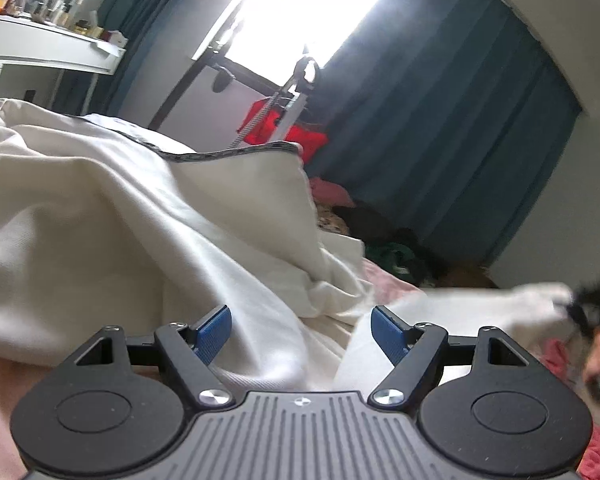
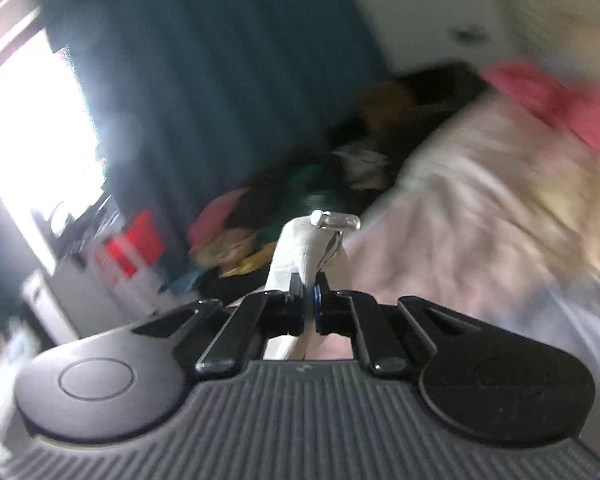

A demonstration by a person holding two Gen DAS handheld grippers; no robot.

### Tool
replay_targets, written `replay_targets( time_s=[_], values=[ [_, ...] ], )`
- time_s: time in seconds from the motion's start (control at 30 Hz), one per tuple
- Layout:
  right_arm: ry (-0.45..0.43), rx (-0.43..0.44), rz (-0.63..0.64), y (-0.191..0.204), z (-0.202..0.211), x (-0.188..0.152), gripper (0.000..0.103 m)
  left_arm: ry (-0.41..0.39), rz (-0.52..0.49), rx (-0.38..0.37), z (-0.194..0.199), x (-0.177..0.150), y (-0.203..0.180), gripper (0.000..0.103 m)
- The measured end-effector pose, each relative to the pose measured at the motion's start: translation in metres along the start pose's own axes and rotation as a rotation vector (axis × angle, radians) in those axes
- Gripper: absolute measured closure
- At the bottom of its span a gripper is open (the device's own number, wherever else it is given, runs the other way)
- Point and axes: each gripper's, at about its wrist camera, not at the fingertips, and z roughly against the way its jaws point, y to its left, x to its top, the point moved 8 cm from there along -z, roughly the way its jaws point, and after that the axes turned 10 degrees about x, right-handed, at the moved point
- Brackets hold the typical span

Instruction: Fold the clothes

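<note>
A cream-white garment (image 1: 120, 220) with a dark trimmed edge (image 1: 228, 154) lies rumpled on the bed and fills the left wrist view. My left gripper (image 1: 302, 320) is open just above it; folds of the cloth lie between the blue pads (image 1: 216, 328), which do not press on it. At the right edge, a stretched strip of the same cloth (image 1: 480, 304) leads to a blurred dark shape. In the blurred right wrist view, my right gripper (image 2: 309, 288) is shut on a narrow piece of white cloth (image 2: 296, 248) with a clear toggle (image 2: 336, 221) at its tip.
A pink bedsheet (image 2: 460, 220) covers the bed. A pile of mixed clothes (image 1: 396, 256) sits at the far side by the teal curtains (image 1: 440, 120). A red item on a stand (image 1: 288, 128) is below the bright window. A white desk with bottles (image 1: 52, 48) is far left.
</note>
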Motion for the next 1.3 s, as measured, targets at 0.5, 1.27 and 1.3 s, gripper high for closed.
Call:
replay_targets(
  time_s=[0.5, 1.27, 1.3],
  values=[
    [0.179, -0.169, -0.714, -0.225, 0.095, -0.096, 0.092, 0.119, -0.058, 0.093, 0.044, -0.019, -0.008, 0.024],
    [0.193, -0.131, -0.717, -0.197, 0.046, -0.122, 0.095, 0.229, 0.019, 0.215, 0.018, -0.042, 0.023, 0.023],
    [0.176, -0.125, -0.713, -0.196, 0.047, -0.120, 0.095, 0.235, 0.037, 0.216, 0.017, -0.042, 0.026, 0.023]
  ],
)
